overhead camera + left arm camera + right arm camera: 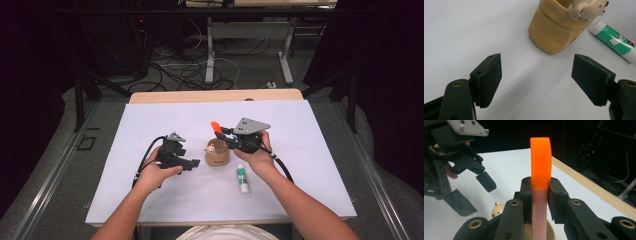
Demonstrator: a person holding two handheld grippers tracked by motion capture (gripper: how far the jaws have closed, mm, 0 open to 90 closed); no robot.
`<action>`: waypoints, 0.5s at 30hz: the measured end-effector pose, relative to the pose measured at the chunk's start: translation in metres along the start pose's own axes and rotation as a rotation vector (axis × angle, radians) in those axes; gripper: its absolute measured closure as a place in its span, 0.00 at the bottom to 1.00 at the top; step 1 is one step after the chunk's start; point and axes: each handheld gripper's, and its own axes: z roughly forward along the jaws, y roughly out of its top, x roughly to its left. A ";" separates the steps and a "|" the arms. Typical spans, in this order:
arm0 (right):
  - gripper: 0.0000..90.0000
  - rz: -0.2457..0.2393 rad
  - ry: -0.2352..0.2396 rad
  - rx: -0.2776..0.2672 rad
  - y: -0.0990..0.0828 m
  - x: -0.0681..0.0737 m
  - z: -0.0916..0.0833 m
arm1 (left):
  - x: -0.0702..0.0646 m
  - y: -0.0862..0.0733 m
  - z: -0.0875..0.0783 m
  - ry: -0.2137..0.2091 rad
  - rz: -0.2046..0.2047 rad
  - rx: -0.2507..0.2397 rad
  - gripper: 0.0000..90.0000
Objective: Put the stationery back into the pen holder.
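Right tongs [541, 192] clamp an orange-capped pen [540, 165] upright above the cup [217, 154], seemingly to drop it in; left tongs [537, 80] gape empty beside the cup, perhaps to steady it; glue stick [242, 179] lies on the desk [150, 125]

Bare forearms, white shirt at the table's [150, 200] near edge, left gripper [537, 82] with black ribbed pads and brass pivot bushings, right gripper [541, 195] matching, grey screwed three-cornered plates, black trailing cables

Left gripper [192, 163]: jaws spread apart, nothing between them. Right gripper [223, 136]: jaws clamped, raised beside the left.
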 end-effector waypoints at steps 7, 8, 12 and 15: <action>0.84 0.006 -0.026 -0.007 -0.011 0.000 0.007 | 0.001 -0.001 0.000 0.003 -0.012 -0.012 0.27; 0.84 -0.002 -0.024 -0.001 -0.013 0.000 0.008 | 0.001 -0.001 0.001 0.002 -0.013 -0.012 0.27; 0.84 -0.005 -0.024 -0.008 -0.018 0.000 0.010 | 0.001 -0.001 0.001 -0.001 -0.012 0.000 0.27; 0.84 -0.009 -0.017 0.003 -0.023 0.001 0.012 | 0.001 -0.002 0.002 -0.003 -0.008 0.000 0.27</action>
